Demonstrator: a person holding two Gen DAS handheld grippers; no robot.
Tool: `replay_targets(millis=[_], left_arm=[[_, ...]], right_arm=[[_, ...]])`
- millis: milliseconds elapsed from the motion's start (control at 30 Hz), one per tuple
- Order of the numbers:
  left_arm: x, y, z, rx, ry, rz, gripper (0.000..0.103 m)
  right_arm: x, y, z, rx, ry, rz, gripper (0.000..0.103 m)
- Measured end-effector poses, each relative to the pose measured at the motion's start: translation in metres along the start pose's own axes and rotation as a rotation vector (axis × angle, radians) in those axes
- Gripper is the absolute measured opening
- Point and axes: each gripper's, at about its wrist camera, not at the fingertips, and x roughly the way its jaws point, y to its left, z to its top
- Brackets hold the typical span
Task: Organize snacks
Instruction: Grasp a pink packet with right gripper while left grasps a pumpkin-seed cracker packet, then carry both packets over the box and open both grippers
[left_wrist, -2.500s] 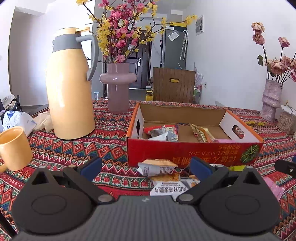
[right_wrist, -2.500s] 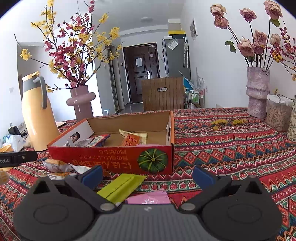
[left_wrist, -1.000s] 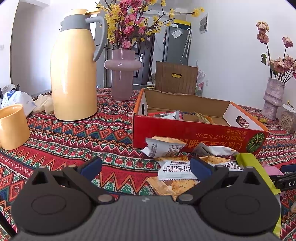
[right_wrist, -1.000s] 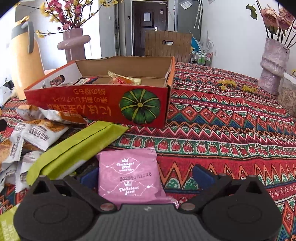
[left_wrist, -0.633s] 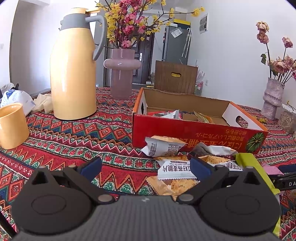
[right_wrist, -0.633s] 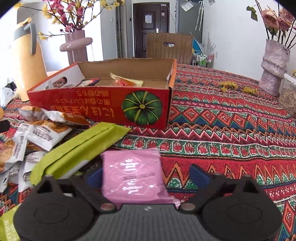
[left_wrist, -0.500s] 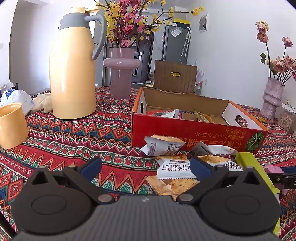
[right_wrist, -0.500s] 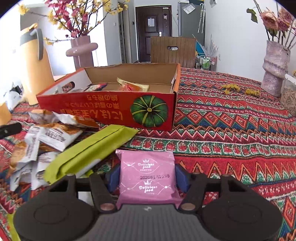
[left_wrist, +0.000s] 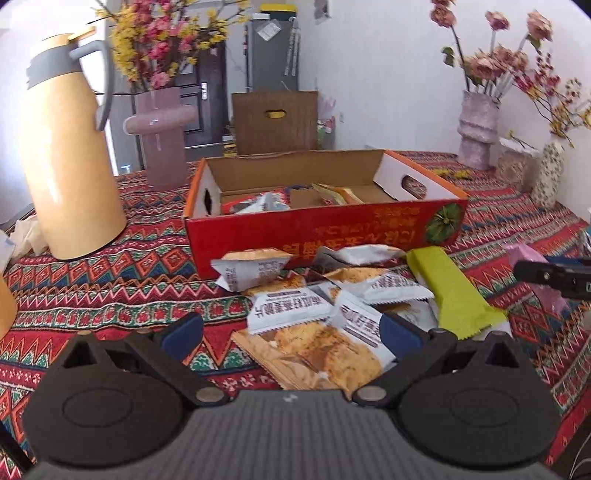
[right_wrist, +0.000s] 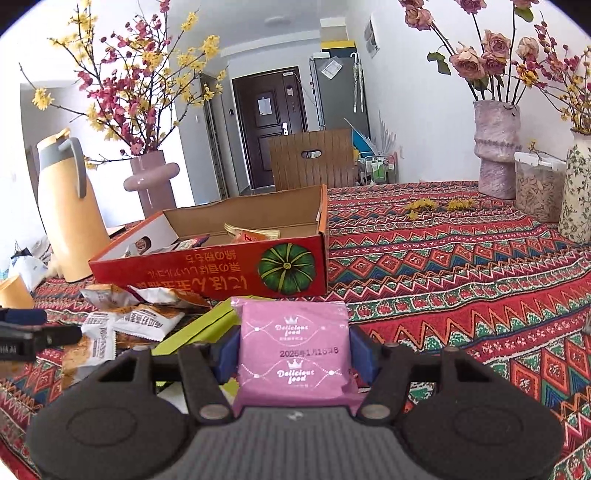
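Note:
My right gripper (right_wrist: 293, 352) is shut on a pink snack packet (right_wrist: 293, 350), held above the patterned cloth in front of the red cardboard box (right_wrist: 221, 271). That packet (left_wrist: 535, 273) also shows at the right edge of the left wrist view, behind the other gripper's dark tip. My left gripper (left_wrist: 291, 330) stands open over a heap of white and orange cracker packets (left_wrist: 291, 314), with nothing pressed between its pads. A long green packet (left_wrist: 450, 291) lies to the right of the heap. The box (left_wrist: 325, 229) holds several snacks.
A tall yellow thermos jug (left_wrist: 70, 155) and a mauve vase (left_wrist: 159, 136) stand at the back left. A yellow cup (right_wrist: 13, 291) sits at the left edge. Vases with dried roses (right_wrist: 496, 147) and a clear jar (right_wrist: 537, 188) stand at the back right.
My right gripper closed on the pink packet and lifted it off the cloth toward the box. My left gripper tilted and shifted slightly over the cracker heap, staying open.

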Motion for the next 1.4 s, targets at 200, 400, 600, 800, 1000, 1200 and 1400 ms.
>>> replay_targets(millis=[200,400,600,800,1000,1200,1400], left_arm=[[0.007,-0.019,0.000,0.092,0.041,-0.044,0.103],[0.018,-0.023,0.002,0.158,0.088,-0.097,0.085],[0.021,-0.022,0.001,0.161,0.118,-0.139,0.077],[0.017,-0.016,-0.001,0.094,0.118,-0.182,0.054],[0.015,-0.009,-0.004,0.023,0.099,-0.194,0.047],[0.005,-0.008,-0.003,0.009,0.057,-0.164,0.047],[-0.009,-0.004,0.008,-0.032,-0.032,-0.113,0.046]], right_arm=[[-0.002,-0.001,-0.004,0.028,0.004,0.032,0.061],[-0.006,-0.002,-0.009,0.041,0.007,0.043,0.061],[-0.007,-0.006,-0.012,0.054,0.008,0.045,0.061],[-0.008,-0.006,-0.012,0.059,0.005,0.054,0.061],[-0.008,-0.003,-0.013,0.054,0.006,0.063,0.061],[-0.011,-0.002,-0.012,0.050,-0.003,0.062,0.061],[-0.012,0.004,-0.006,0.037,-0.023,0.069,0.061]])
